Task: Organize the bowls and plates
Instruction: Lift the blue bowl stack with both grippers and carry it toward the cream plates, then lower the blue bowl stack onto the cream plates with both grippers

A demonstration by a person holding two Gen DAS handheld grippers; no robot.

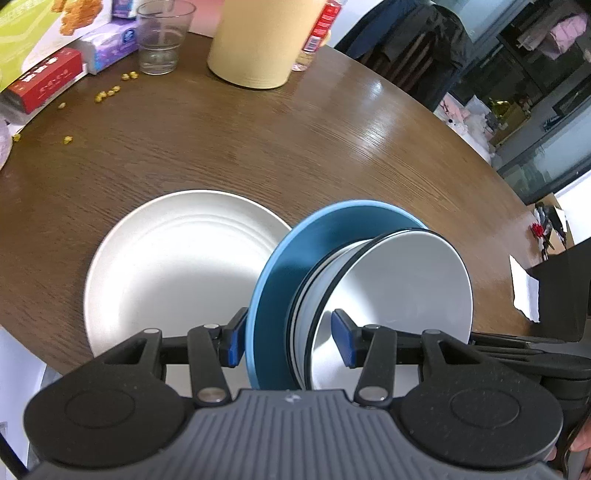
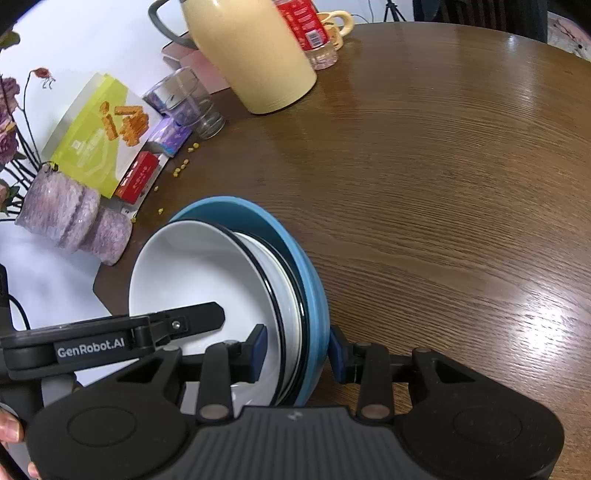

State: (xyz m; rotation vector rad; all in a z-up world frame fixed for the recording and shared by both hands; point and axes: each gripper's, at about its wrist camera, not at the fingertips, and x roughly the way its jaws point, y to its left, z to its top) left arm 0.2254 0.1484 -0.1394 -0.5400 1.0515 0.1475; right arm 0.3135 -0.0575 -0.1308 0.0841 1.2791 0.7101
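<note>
A blue plate (image 1: 280, 266) carries nested white bowls (image 1: 399, 288) with black rims, and the stack is held tilted on edge above the brown table (image 1: 295, 147). My left gripper (image 1: 288, 339) is shut on this stack, one pad under the blue plate and the other inside the top bowl. In the right wrist view my right gripper (image 2: 297, 352) is shut on the opposite side of the same blue plate (image 2: 310, 280) and white bowl (image 2: 199, 273). A large white plate (image 1: 177, 266) lies flat on the table, left of the stack.
A cream jug (image 1: 258, 40), a glass (image 1: 162, 37), a red-labelled bottle (image 2: 306, 22) and snack boxes (image 2: 99, 140) stand along the far edge, with yellow crumbs (image 1: 107, 92) scattered nearby. A purple vase (image 2: 70, 221) sits at the left. A black box (image 1: 565, 288) is at the right edge.
</note>
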